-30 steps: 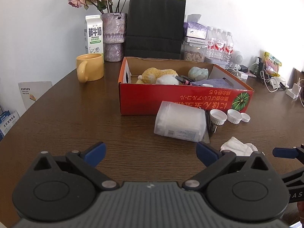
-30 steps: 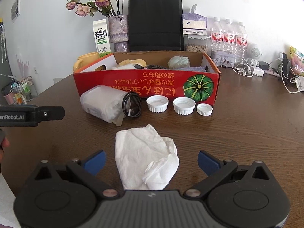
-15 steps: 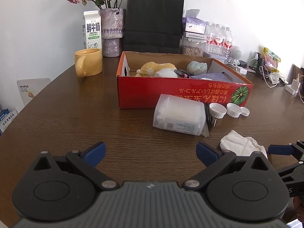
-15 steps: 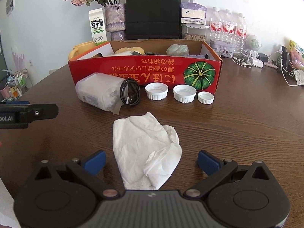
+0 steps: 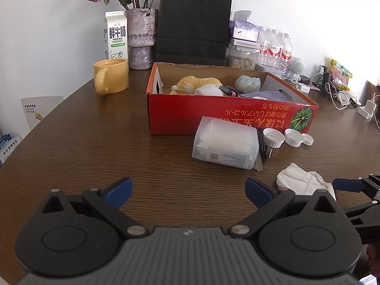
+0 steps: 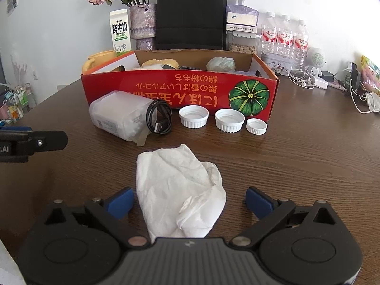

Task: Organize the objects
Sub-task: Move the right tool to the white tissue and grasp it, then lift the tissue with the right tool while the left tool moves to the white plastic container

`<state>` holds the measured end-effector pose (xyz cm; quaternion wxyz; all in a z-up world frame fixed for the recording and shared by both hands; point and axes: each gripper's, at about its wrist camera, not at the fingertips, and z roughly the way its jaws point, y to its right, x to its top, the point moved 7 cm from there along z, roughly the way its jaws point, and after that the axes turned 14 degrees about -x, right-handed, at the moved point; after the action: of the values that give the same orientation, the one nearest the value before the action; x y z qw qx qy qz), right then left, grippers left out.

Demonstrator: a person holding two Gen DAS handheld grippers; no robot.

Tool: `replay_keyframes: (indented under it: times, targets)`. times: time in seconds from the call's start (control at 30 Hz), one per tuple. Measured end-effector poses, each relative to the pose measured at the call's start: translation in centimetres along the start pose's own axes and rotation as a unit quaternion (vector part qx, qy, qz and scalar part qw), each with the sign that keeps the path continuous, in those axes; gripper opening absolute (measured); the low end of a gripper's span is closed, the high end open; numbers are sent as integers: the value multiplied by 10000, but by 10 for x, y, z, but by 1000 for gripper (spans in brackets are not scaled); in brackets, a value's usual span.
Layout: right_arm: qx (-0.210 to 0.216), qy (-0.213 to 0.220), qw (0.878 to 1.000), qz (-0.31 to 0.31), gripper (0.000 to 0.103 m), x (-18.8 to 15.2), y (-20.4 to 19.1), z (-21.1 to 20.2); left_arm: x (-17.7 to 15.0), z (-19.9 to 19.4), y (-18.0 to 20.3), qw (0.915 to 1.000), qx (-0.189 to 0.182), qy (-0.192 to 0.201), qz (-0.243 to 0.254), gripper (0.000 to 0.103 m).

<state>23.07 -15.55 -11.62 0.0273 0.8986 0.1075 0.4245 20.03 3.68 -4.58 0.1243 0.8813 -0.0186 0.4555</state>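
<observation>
A crumpled white tissue [image 6: 175, 180] lies on the brown table, with its near end between the blue fingertips of my right gripper [image 6: 190, 201]. The jaws are closing, but the pads stand clear of the tissue on both sides. My left gripper [image 5: 187, 190] is open over bare table with nothing in it. From there the tissue [image 5: 301, 180] lies to its right. Behind stands the red cardboard box [image 6: 180, 87] holding soft toys and small items. A clear plastic container [image 6: 118, 118] lies on its side in front, next to a black cable coil [image 6: 159, 118] and three white caps [image 6: 229, 120].
A yellow mug [image 5: 111, 76], a milk carton [image 5: 116, 35], a flower vase [image 5: 141, 38] and a black paper bag [image 5: 194, 23] stand behind the box. Water bottles [image 6: 282, 38] and tangled chargers [image 6: 315, 80] fill the far right. My left gripper's finger [image 6: 30, 142] reaches in from the left.
The right gripper has edged forward over the tissue and its fingertips have drawn in slightly. The left gripper has hardly moved.
</observation>
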Motion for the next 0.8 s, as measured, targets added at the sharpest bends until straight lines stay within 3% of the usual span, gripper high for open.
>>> replay_keyframes:
  times: [0.1, 0.47, 0.8]
  targets:
    - [142, 87, 9998, -86, 78, 2, -3, -4, 0, 0, 0, 10000, 12, -1, -8, 103]
    - [303, 176, 9994, -26, 50, 4, -5, -9, 1, -1, 0, 10000, 21, 11, -4, 103]
    - [392, 401, 9983, 156, 45, 12, 3, -17, 4, 4, 3, 10000, -4, -18, 25, 103]
